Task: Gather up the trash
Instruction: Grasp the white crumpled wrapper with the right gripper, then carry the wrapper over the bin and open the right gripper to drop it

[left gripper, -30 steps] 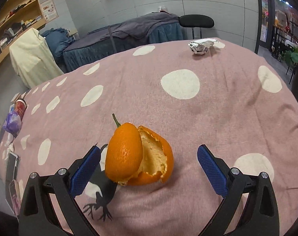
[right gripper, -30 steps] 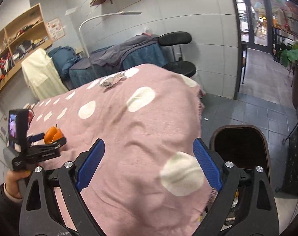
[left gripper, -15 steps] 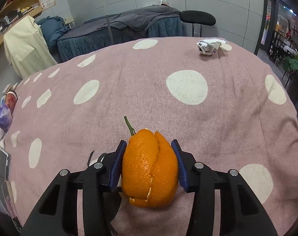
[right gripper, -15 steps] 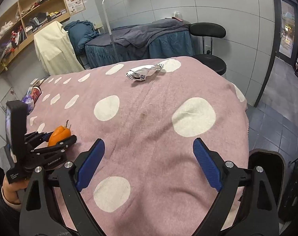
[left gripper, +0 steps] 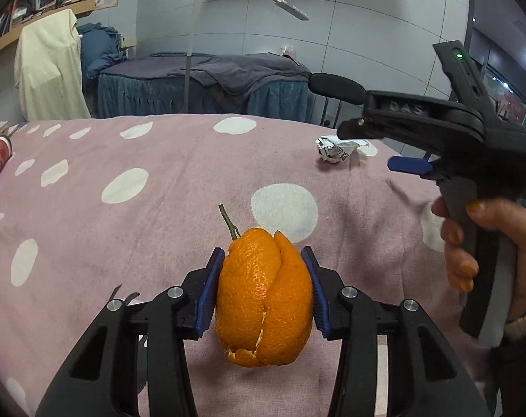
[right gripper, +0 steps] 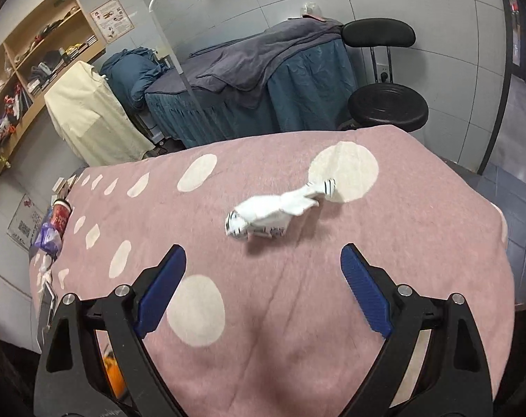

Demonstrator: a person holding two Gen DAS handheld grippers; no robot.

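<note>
**Orange peel gripped on the left; right gripper open near the wrapper**

Left gripper (left gripper: 264,288): both blue pads pressed flat against the sides of the orange peel (left gripper: 264,299), which is folded shut like a whole fruit, green stem sticking up at the top. Jaws have just closed in on it. The peel's lower end sits at or just above the blanket (left gripper: 158,180); cannot tell if it still touches.

Blanket: pink with white dots, draped over the whole surface. Peel is near the close edge, roughly mid-width in the left wrist view.

Crumpled wrapper (right gripper: 263,215): white with black print, lying loose on the blanket toward the far right corner, one twisted end reaching onto a large white dot. Same item shows in the left wrist view (left gripper: 336,149) near the far edge.

Right gripper (right gripper: 263,288): jaws spread wide, nothing between the pads. It hangs above the blanket on the near side of the wrapper, not touching it. In the left wrist view it comes in from the right edge (left gripper: 381,146), held by a hand (left gripper: 488,243) on its grip, its tips close to the wrapper.

Left edge of the surface: a red can (right gripper: 59,213) and a purple bag (right gripper: 47,239) just beside each other.
</note>
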